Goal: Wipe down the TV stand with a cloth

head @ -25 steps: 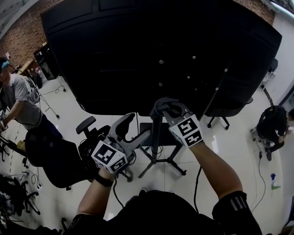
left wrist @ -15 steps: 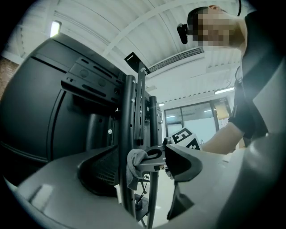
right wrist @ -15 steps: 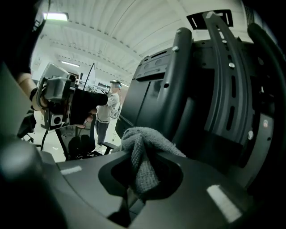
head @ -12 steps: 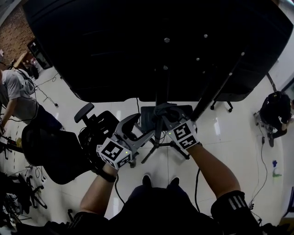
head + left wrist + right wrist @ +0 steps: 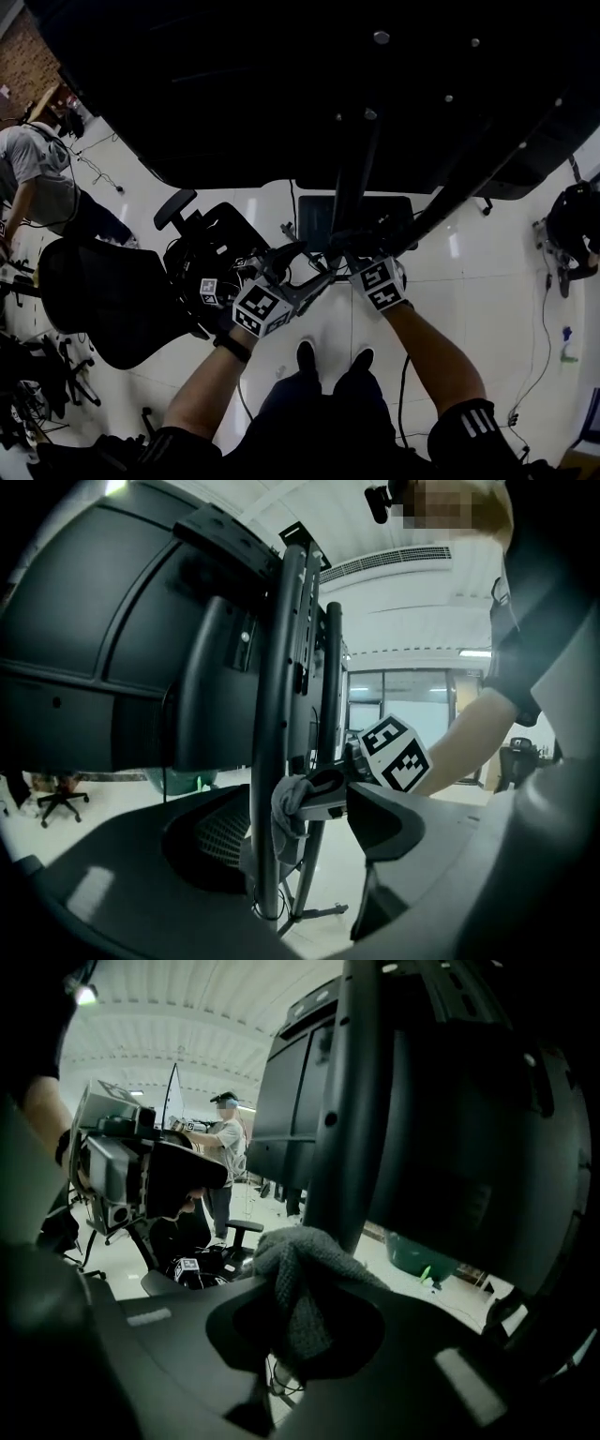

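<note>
Both forearms (image 5: pixel 427 352) reach out in front in head view, shoes (image 5: pixel 307 357) below them on the floor. The right gripper (image 5: pixel 302 1335) has its jaws pinched on a grey knitted cloth (image 5: pixel 298 1269), which is bunched up and sticks out above the jaw tips. The left gripper (image 5: pixel 314 265) has its jaws spread wide with nothing gripped. In the left gripper view the gap between them shows the pole (image 5: pixel 267 714) and the cloth farther off, neither touching a jaw. The grippers are close together, left one just left of the pole, right one just right of it, marker cubes facing up toward the head camera.

The cloth sits low on the upright pole of the TV stand (image 5: pixel 354 169), pressed to the side that faces the right gripper, and looks to be touching. A second thinner upright (image 5: pixel 330 686) runs just behind the pole. A dark rectangular plate (image 5: pixel 314 217) sits low on the stand, beyond the grippers.

A big black TV back panel (image 5: pixel 234 94) is mounted on the stand and fills the top of the head view.

The floor (image 5: pixel 487 309) is white and glossy. A black office chair (image 5: pixel 103 300) is at left, near the left gripper. A person in a grey shirt (image 5: pixel 33 173) stands far left, well apart. A brick wall (image 5: pixel 23 56) shows at the top left corner
</note>
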The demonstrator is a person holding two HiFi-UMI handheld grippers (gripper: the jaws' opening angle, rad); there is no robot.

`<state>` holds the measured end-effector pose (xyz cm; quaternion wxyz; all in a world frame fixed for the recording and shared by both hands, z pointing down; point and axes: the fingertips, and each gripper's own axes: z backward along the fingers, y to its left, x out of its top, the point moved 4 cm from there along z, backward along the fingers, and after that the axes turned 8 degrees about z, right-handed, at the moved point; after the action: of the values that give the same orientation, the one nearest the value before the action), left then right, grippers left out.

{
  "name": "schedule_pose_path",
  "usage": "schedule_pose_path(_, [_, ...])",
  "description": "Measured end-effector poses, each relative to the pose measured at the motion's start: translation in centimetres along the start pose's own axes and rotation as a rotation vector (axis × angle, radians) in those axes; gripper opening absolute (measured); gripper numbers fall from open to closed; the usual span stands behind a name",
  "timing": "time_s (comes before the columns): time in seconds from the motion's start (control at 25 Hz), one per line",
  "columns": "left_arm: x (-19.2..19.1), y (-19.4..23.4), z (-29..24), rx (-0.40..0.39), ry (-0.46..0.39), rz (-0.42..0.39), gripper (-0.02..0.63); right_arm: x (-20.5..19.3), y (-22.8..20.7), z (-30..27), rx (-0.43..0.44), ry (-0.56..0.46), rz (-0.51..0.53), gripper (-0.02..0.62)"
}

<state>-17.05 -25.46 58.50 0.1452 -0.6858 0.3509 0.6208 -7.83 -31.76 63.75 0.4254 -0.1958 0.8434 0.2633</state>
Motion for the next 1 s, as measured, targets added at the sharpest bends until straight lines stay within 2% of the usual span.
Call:
schedule_pose_path(0.16, [-5.0,1.3,-1.3,0.014,0.08,0.033,0.347,-4.6,1.0,-2.7,0.023,0.075,-0.032,0.023])
schedule_pose_path(0.4, [-11.5,2.8,-2.8,0.029,0.158,0.092,0.347,-10.4,3.3,-6.8,0.075,0.164,-0.032,0.023])
schedule_pose_path(0.76, [-19.5,5.7,-5.1,0.068,0.224,0.176,0.348,-19.3,6.6,-12.3,0.15,0.279,-0.05,0.023])
schedule_pose_path(1.0, [-23.6,6.5,-5.5,0.09,0.263,0.24,0.348,-23.3,7.6,-14.8,0.168,0.338,-0.048,0.023])
